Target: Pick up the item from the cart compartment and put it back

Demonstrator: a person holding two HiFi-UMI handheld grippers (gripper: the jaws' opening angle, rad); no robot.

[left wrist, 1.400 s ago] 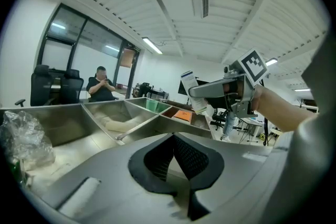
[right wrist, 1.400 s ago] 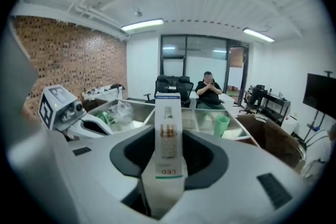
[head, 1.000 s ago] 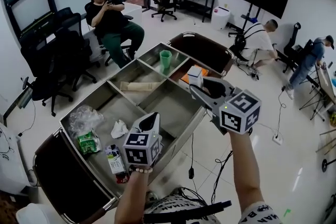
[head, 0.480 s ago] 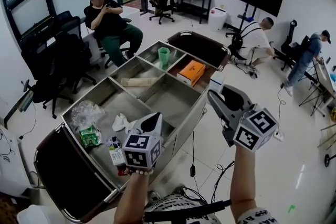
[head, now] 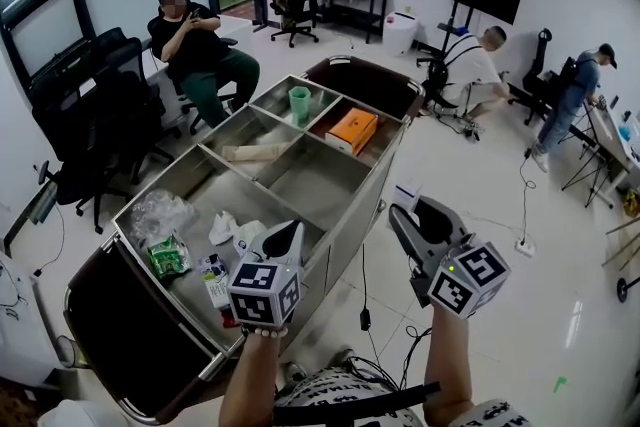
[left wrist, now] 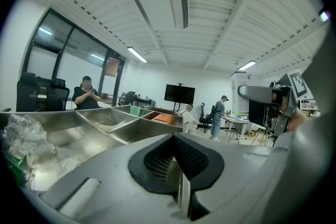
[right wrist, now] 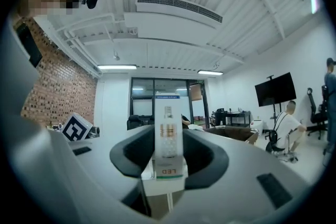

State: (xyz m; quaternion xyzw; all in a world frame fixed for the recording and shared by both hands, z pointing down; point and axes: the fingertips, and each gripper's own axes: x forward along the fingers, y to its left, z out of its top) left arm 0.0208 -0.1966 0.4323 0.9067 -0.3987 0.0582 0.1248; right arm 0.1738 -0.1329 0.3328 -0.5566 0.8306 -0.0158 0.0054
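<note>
- The LED bulb box (right wrist: 168, 128) is standing upright in your right tool (right wrist: 169, 160). The tool's two sides are clamping its lower part, and most of the carton is sticking out beyond the pads.
- You are holding it out over the floor (head: 480, 175). The cart (head: 352, 215) is lying ahead and to the left of the tool, well apart from the carton.
- You are gripping a light card carton low down, so it is likely to be tipping at any jolt. Be swinging it across smoothly and not squeezing harder, since the card is probably crushing easily.
- Be lifting the carton above the cart's near rim before lowering it into a compartment.
- The orange box (head: 351, 130) is occupying a compartment ahead and left of the tool. Be aiming for bare steel, not for the top of that box.
- Be releasing only once the carton's base is resting on the compartment bottom.
- Your left tool (head: 283, 237) is pressed together with nothing in it, hovering over the cart's near end. Be holding it clear of the right tool's path.
</note>
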